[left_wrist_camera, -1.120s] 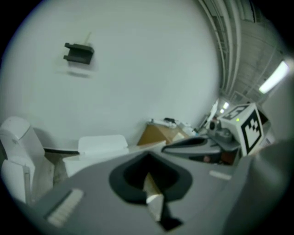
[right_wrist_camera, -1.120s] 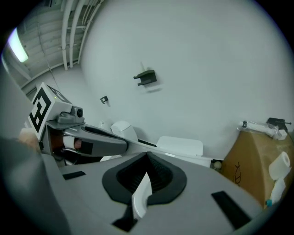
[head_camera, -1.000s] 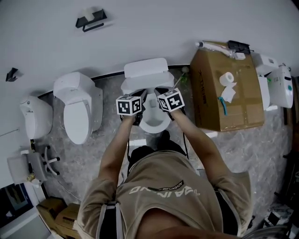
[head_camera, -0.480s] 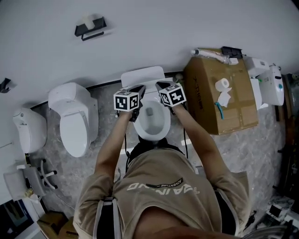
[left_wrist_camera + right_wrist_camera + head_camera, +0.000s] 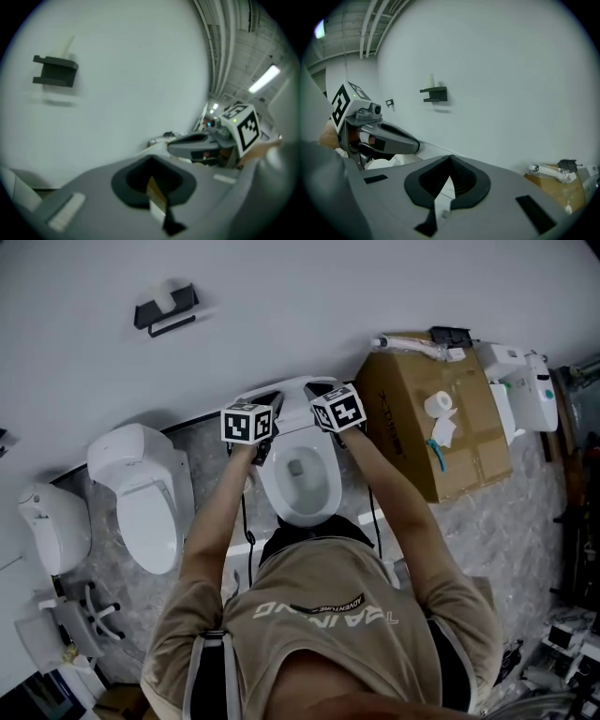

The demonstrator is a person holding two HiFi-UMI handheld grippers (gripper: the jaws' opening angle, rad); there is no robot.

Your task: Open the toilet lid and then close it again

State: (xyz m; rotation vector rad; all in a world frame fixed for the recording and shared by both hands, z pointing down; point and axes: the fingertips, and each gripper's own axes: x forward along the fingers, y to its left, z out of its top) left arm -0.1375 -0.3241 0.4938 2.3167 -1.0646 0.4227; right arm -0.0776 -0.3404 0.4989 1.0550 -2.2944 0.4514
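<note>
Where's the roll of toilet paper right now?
In the head view, the toilet paper roll sits on top of the cardboard box, which stands against the wall just right of the open toilet.

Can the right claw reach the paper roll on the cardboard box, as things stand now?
Probably yes. The right claw sits by the raised toilet lid, and the paper roll lies uncovered on top of the cardboard box at its right side; nothing stands between them.
</note>
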